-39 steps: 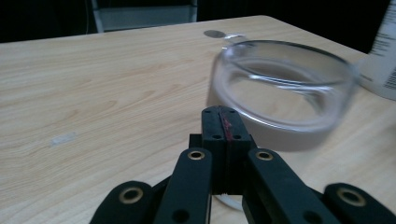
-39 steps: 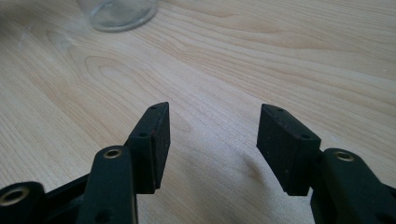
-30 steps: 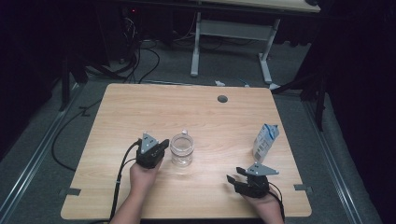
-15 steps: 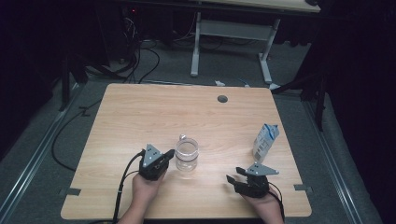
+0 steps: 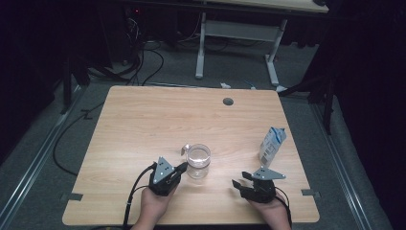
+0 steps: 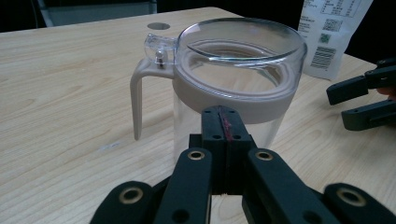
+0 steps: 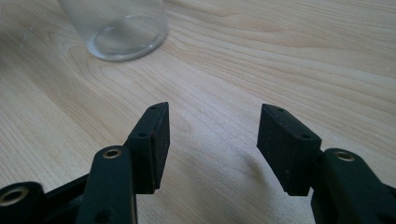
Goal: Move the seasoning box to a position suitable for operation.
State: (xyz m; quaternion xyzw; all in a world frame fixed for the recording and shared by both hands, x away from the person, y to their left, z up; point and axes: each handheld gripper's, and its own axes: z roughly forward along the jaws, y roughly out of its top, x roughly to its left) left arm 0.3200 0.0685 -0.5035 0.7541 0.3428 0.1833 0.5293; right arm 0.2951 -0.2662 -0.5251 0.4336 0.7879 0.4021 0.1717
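Clear jug [image 5: 198, 160] sits on the table [image 5: 143, 124], lower centre of the high view, just below mid-frame. Handle [image 6: 138, 100] points up-left in that view; in the left gripper view it's at frame left, w/ a grey collar and clear hinged lid on top. Jug looks empty.

Left gripper [image 5: 181, 168] is in the lower centre-left of the high view, tips against or nearly against the jug's near wall, can't tell which. Jaws clenched flat together, nothing between them; left gripper view [image 6: 224, 135] shows the two pads pressed face to face right in front of the glass, just under the collar. Prob. reason: closed jaws make a blunt nose for nudging the jug sideways rather than lifting it, since the body is too wide and slick for an easy pinch.

Right gripper [image 5: 241, 183] rests low at lower right of the high view, well apart from the jug, jaws released and wide, empty; right gripper view [image 7: 212, 140] shows bare wood between pads, jug base at upper left. Looks parked, ready to catch or take over.

Carton [image 5: 272, 146] stands upright at right of the frame, near the table's edge, clear of the work zone, likely the thing to pour from later.
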